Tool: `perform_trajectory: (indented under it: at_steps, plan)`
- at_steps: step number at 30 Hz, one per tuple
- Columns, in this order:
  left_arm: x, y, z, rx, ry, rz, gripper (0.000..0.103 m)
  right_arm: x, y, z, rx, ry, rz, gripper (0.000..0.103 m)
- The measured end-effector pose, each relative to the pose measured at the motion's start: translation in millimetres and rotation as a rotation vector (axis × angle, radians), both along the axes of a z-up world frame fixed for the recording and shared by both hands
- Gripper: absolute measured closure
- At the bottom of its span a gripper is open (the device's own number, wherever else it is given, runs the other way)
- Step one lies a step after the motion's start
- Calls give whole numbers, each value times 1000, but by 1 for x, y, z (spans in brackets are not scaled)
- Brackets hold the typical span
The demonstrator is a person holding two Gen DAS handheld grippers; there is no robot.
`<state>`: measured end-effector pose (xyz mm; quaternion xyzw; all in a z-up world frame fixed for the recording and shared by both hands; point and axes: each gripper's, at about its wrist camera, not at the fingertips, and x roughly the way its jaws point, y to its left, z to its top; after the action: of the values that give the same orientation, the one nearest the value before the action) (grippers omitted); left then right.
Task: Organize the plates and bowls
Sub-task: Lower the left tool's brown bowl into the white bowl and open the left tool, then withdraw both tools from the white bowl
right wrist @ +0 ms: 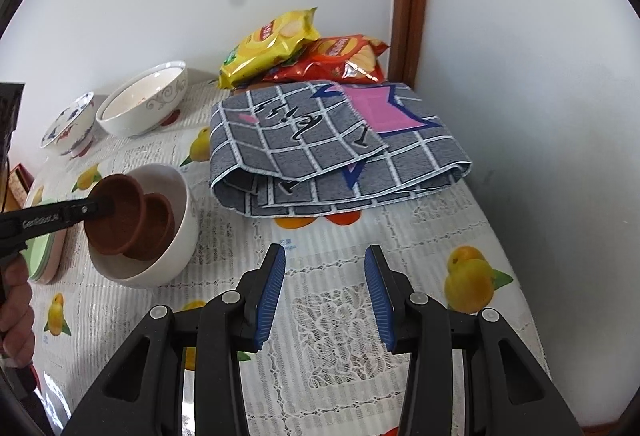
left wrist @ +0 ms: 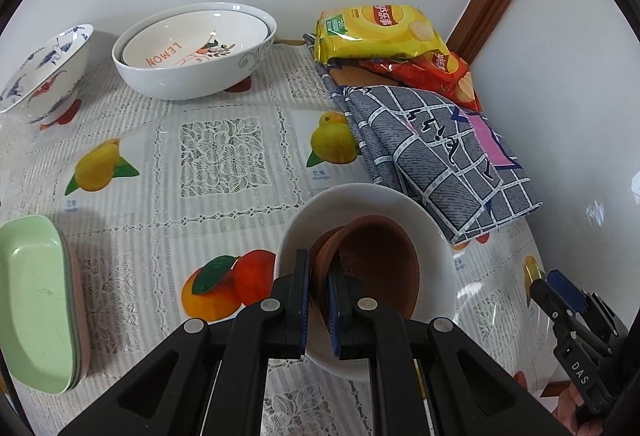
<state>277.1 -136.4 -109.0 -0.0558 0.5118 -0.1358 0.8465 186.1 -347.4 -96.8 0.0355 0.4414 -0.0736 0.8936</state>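
Fingers of the left gripper (left wrist: 319,268) pinch the near rim of a brown bowl (left wrist: 376,264), tilted inside the white bowl (left wrist: 436,236) on the tabletop (left wrist: 224,212), its mouth facing the left gripper. Right gripper (right wrist: 325,272) fingers stand spread, empty. Farther back sit nested white bowls (left wrist: 192,52) and a painted bowl (left wrist: 44,68).
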Motion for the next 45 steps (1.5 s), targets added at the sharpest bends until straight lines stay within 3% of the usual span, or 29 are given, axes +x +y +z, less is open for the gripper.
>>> perform_trajectory:
  at_steps: [15,29,38,42,45]
  plan:
    - [10,-4,-15,-30,33,2,95,2,7,-5,4,23,25,62]
    - [8,-13,-14,0,39,-50,92,-1,12,0,-7,28,26,62]
    - [-6,-4,9,14,-2,-58,89,-5,26,14,-3,6,51,62]
    - [-16,4,24,39,-34,-49,78,-10,32,25,12,-8,56,62]
    - [-26,10,32,48,-51,-42,77,-16,39,32,11,-14,54,61]
